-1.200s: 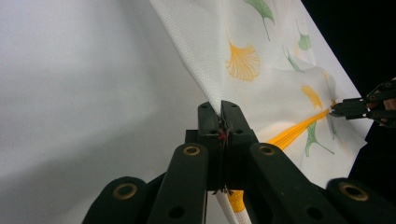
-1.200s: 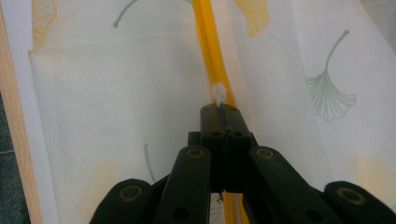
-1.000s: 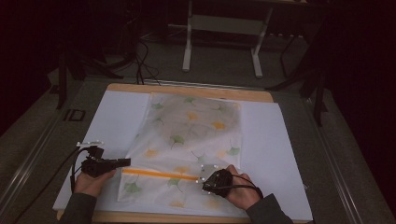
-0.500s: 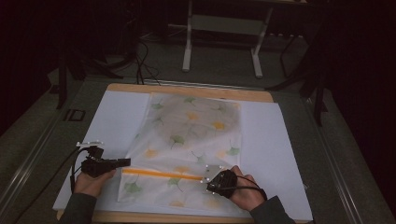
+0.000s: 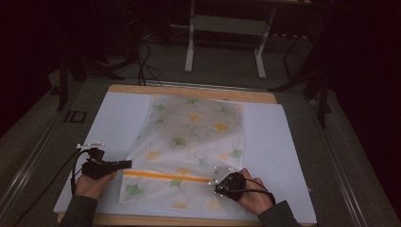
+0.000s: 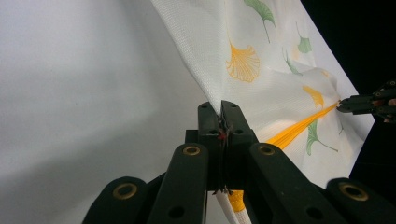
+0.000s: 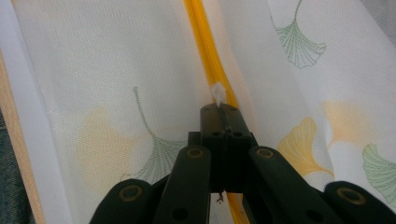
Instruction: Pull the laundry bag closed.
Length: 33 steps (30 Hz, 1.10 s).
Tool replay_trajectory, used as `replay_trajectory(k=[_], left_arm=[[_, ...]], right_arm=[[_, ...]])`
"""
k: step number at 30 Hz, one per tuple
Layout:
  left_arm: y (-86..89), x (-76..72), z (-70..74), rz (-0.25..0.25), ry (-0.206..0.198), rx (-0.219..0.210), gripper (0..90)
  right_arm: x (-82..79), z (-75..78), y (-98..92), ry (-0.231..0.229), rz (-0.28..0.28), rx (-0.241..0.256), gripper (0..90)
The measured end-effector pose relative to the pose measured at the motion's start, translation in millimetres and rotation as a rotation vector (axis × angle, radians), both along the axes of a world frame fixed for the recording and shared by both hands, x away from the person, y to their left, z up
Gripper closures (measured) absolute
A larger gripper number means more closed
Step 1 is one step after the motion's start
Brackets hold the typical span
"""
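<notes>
Mesh bag (image 5: 191,146), white with green and yellow ginkgo leaves printed on it, lies flat on the white sheet (image 5: 279,142) that covers the wooden worktop (image 5: 189,90); in the high view it runs from the centre of the sheet down toward 6 o'clock. An orange zipper (image 5: 165,176) crosses the bag's near end from about 9 o'clock to 3 o'clock. In the right gripper view a small white zipper pull (image 7: 218,94) sticks out just beyond the fingers of the right gripper (image 7: 223,112), which are clenched together on it over the orange band. In the high view that right gripper (image 5: 226,183) sits at the zipper's 3 o'clock end, with the person's hand behind it at 5 o'clock. The left gripper (image 6: 223,112) has its fingers pinched tight on the bag's edge fabric, which rises from between them toward 12 o'clock in the left gripper view, the orange zipper emerging beside them toward 3 o'clock, where the other gripper's tip meets it. In the high view the left gripper (image 5: 124,164) lies at the zipper's 9 o'clock end, its cable trailing off toward 7 o'clock. Beyond the worktop at 12 o'clock stands a pale metal frame (image 5: 222,42) on dark floor.
</notes>
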State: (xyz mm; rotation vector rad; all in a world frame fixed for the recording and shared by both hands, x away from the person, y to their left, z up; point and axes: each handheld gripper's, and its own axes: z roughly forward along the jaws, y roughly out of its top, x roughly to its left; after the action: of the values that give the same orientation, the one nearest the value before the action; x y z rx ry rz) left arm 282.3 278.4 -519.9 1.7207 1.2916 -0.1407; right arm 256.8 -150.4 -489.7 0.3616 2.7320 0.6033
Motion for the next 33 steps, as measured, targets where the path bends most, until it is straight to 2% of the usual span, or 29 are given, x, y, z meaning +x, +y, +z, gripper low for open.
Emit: replay_trajectory(k=[13,24,30,33], left_arm=[[1.0,0.0,0.0,0.005,-0.002,-0.002,89.0],[1.7,0.1,0.0,0.009,-0.001,-0.001,89.0],[1.9,0.2,-0.1,0.009,-0.001,-0.002,88.9],[2.2,0.1,0.2,0.01,-0.001,-0.002,89.0]], right_arm=[[-0.5,-0.4,-6.6,-0.007,-0.017,0.0,90.0],[-0.5,-2.0,-20.0,-0.003,-0.047,0.007,90.0],[0.9,-1.4,-28.0,-0.001,-0.068,0.041,90.0],[1.7,-1.7,-28.8,0.001,-0.075,0.042,90.0]])
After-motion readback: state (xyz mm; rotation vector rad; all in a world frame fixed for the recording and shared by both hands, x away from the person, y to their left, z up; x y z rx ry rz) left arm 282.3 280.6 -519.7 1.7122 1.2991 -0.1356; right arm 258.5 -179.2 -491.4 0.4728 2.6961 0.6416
